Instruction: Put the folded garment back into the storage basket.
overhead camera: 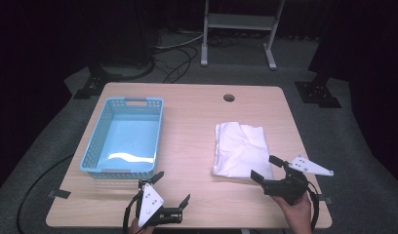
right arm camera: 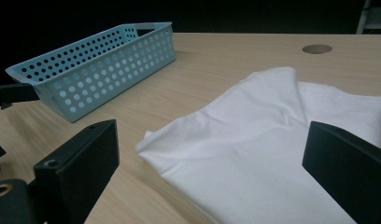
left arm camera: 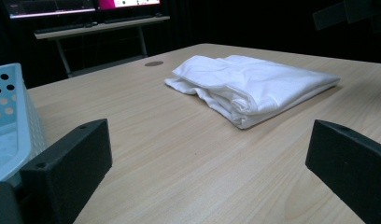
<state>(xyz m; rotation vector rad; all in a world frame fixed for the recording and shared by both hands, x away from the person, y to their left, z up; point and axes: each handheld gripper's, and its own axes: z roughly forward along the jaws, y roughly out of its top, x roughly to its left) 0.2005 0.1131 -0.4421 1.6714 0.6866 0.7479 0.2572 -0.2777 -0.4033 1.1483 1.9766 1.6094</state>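
The folded white cloth (overhead camera: pixel 241 150) lies on the bench (overhead camera: pixel 187 112), right of the blue basket (overhead camera: pixel 123 138). Both my left tongs (overhead camera: pixel 171 190) and right tongs (overhead camera: pixel 265 169) are spread apart, empty. It looks soft and light; I'd pinch its thick folded near edge.

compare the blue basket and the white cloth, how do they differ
The blue basket is a rigid, perforated container with upright walls; the white cloth is soft, folded and lies flat. The basket sits on the table's left half, the cloth on its right, nearer the right gripper. Both rest on the wooden table, untouched.
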